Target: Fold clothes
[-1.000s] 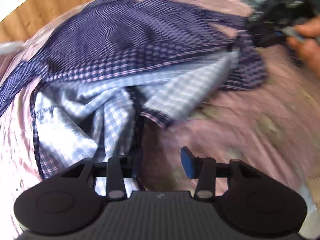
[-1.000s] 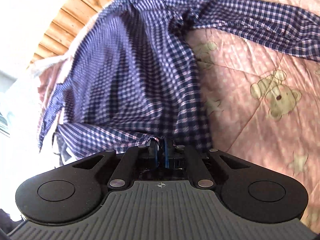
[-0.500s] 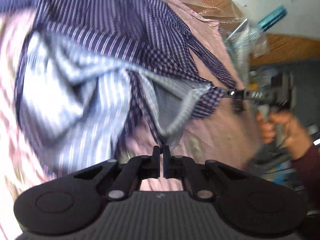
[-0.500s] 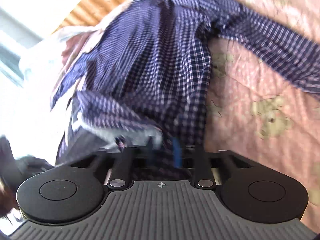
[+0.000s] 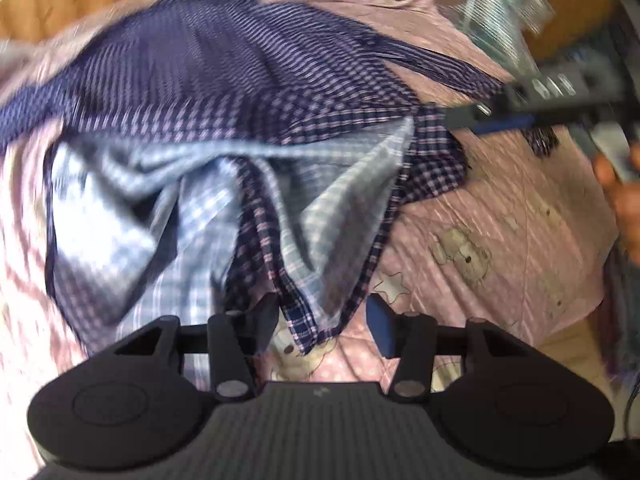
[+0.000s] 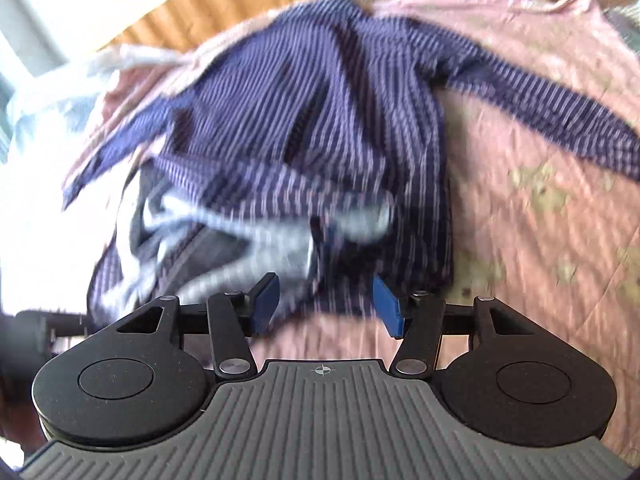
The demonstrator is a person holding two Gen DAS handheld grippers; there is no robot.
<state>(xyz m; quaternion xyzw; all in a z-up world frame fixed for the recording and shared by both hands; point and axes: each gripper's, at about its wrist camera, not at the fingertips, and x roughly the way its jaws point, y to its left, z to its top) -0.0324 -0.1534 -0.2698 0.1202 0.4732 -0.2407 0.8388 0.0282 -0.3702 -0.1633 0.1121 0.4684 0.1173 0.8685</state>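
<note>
A navy checked shirt (image 5: 224, 92) lies crumpled on a pink bedspread, its pale inner side (image 5: 168, 208) turned up at the hem. My left gripper (image 5: 322, 320) is open, with the shirt's hem corner hanging between its fingers. My right gripper (image 6: 326, 304) is open just above the shirt's (image 6: 312, 120) near edge; it also shows in the left wrist view (image 5: 500, 118) at the shirt's right side. Both views are blurred by motion.
The pink bedspread (image 6: 540, 240) with teddy-bear prints covers the bed. A wooden wall (image 6: 224, 4) runs behind it. Clear plastic wrap (image 5: 500, 12) lies at the far right corner. A pale cloth (image 6: 80, 76) lies at the bed's far left.
Both grippers were shut on the shirt's hem half a second ago and have opened, letting the fabric drop. The shirt now lies slack on the bed.
</note>
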